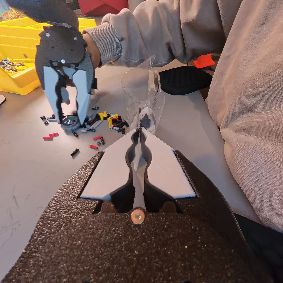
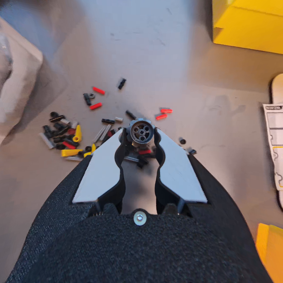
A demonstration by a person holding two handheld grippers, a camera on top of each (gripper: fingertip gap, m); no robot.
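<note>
My left gripper (image 1: 139, 130) is shut on the bottom edge of a clear plastic bag (image 1: 143, 98) and holds it upright; a few dark small parts lie inside it. My right gripper (image 2: 140, 130) is closed on a dark grey toy wheel hub (image 2: 141, 133), one fingertip on each side. In the left wrist view the right gripper (image 1: 70, 121) points down with the hub (image 1: 70, 123) at the grey table (image 1: 38, 176). A scatter of small black, grey, red and yellow toy parts (image 1: 110, 120) lies around the hub, also seen in the right wrist view (image 2: 65, 134).
Yellow sorting trays (image 1: 16, 50) stand at the far left, one with small parts; a yellow box (image 2: 248, 24) shows in the right wrist view. A printed instruction sheet (image 2: 274, 140) lies to the right. A person's grey sleeve (image 1: 160, 33), a black studded plate (image 1: 183, 79) and a red piece (image 1: 203, 61) are nearby. Some 20 cm of space lies between my two pairs of fingers.
</note>
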